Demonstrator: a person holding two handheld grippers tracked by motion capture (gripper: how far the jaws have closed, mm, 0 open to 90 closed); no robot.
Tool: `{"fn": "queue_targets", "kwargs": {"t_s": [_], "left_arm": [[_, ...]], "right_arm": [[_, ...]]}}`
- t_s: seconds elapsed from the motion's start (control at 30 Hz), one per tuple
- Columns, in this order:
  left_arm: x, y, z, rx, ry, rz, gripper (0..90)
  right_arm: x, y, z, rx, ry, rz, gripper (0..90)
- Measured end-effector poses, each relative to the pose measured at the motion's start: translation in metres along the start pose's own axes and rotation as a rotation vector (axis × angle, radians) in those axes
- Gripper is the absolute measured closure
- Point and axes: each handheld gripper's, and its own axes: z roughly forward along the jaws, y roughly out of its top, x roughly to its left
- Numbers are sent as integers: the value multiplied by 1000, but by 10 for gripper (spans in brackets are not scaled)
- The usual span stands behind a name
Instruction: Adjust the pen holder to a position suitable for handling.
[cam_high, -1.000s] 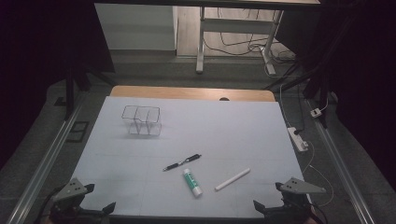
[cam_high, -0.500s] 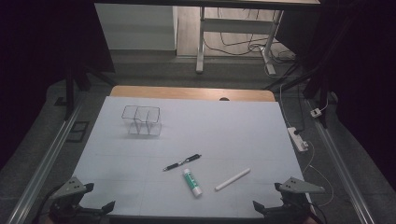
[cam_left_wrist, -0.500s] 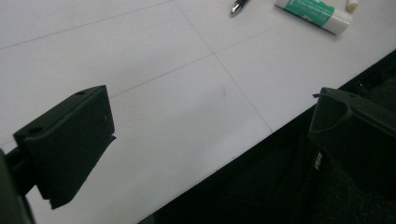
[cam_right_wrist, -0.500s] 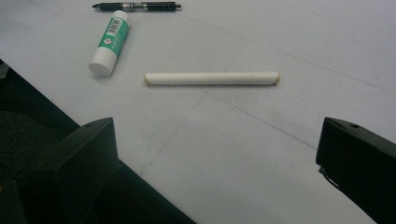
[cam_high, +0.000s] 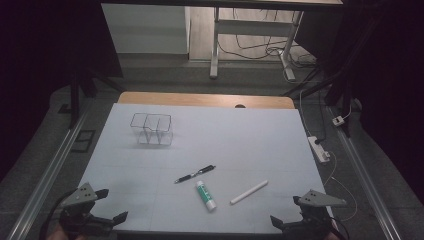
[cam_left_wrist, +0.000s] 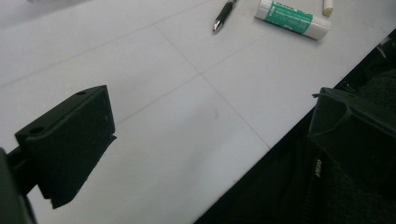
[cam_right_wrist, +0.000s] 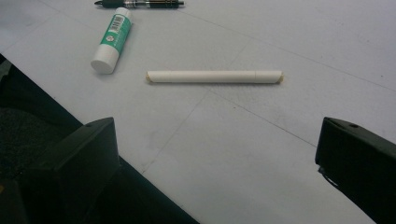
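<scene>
On the white table top (cam_high: 240, 140) lie a black pen (cam_high: 195, 174), a green-and-white glue stick (cam_high: 205, 195) and a white stick-shaped pen (cam_high: 249, 192), all near the front middle. A clear plastic holder (cam_high: 151, 129) with compartments stands empty at the back left. My left gripper (cam_high: 111, 206) hovers open at the front left corner with nothing in it. In the left gripper view, the left gripper (cam_left_wrist: 210, 135) has the pen (cam_left_wrist: 223, 15) and glue stick (cam_left_wrist: 292, 18) far ahead. My right gripper (cam_high: 285, 210) is open at the front right. In the right gripper view, the right gripper (cam_right_wrist: 215, 154) has the white stick (cam_right_wrist: 215, 77) a short way ahead, between its jaws' lines.
The table's front edge (cam_right_wrist: 154, 182) runs under both grippers. A white power strip (cam_high: 320, 149) lies on the floor off the right edge. A wooden strip (cam_high: 200, 99) borders the back of the table. Bare table surface lies between the holder and the three items.
My left gripper has crept slightly forward over the table corner. The right gripper and all objects stay where they were.
</scene>
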Motion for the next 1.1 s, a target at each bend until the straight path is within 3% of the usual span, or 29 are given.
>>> {"fn": "queue_targets", "kwargs": {"t_s": [0.17, 0.3, 0.53, 1.1], "left_arm": [[4, 5, 5, -13, -15, 30, 2], [10, 11, 7, -54, -65, -17, 3], [15, 20, 15, -8, -70, -5, 4], [31, 47, 40, 15, -92, 25, 3]], "right_arm": [[-1, 0, 1, 3, 7, 3, 0], [-1, 0, 1, 5, 10, 4, 0], [-1, 0, 1, 9, 12, 2, 0], [0, 1, 2, 14, 13, -2, 0]]}}
